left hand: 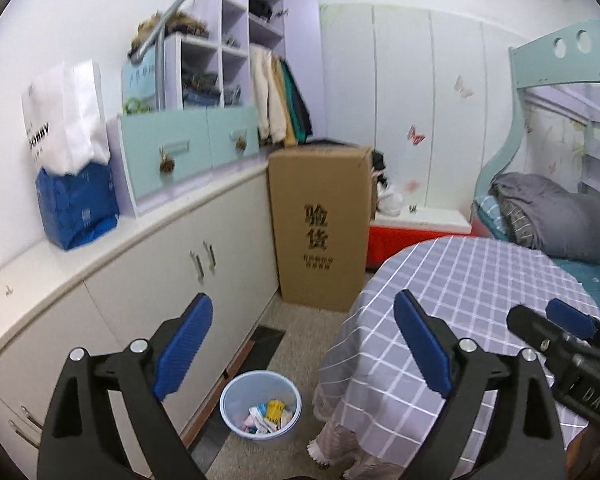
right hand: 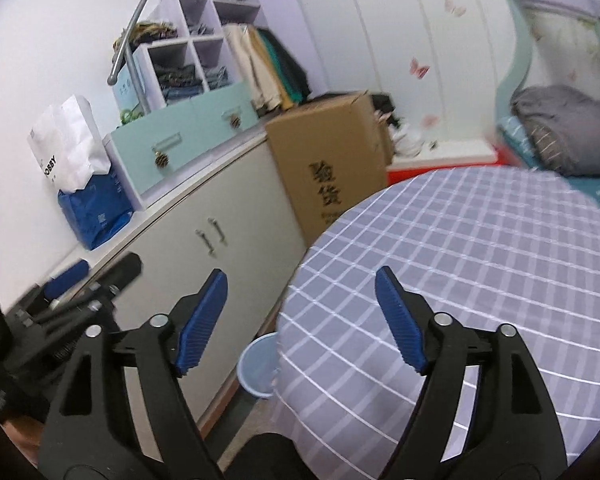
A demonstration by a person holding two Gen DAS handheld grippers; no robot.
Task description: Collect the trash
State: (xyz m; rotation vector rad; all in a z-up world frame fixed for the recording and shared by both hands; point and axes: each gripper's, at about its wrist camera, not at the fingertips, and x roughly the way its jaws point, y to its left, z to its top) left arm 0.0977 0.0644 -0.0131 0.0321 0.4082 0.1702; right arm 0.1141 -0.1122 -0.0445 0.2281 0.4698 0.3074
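- The task looked nearly finished, or finished — the pale blue waste bin (left hand: 260, 408) on the floor already held several wrappers (left hand: 266, 416), and no loose trash showed on the checked tablecloth (left hand: 460, 288) or on the floor around it. If something was left to collect, the pictures did not show it.
- To the left of the left gripper's fingers ran the white cabinet (left hand: 140, 280), with a blue and white bag (left hand: 72, 184) on its top.
- The left gripper (left hand: 304, 344) was spread wide and held nothing. The bin lay below and between its fingertips, well apart from both, close to the cabinet base.
- Beyond the fingers stood a tall cardboard box (left hand: 320, 224), far from them.
- The right gripper (right hand: 300, 316) was also wide open and empty — it hung over the near edge of the table. In its view only part of the bin showed, below and just left of the gap between the fingers, half hidden under the tablecloth edge.
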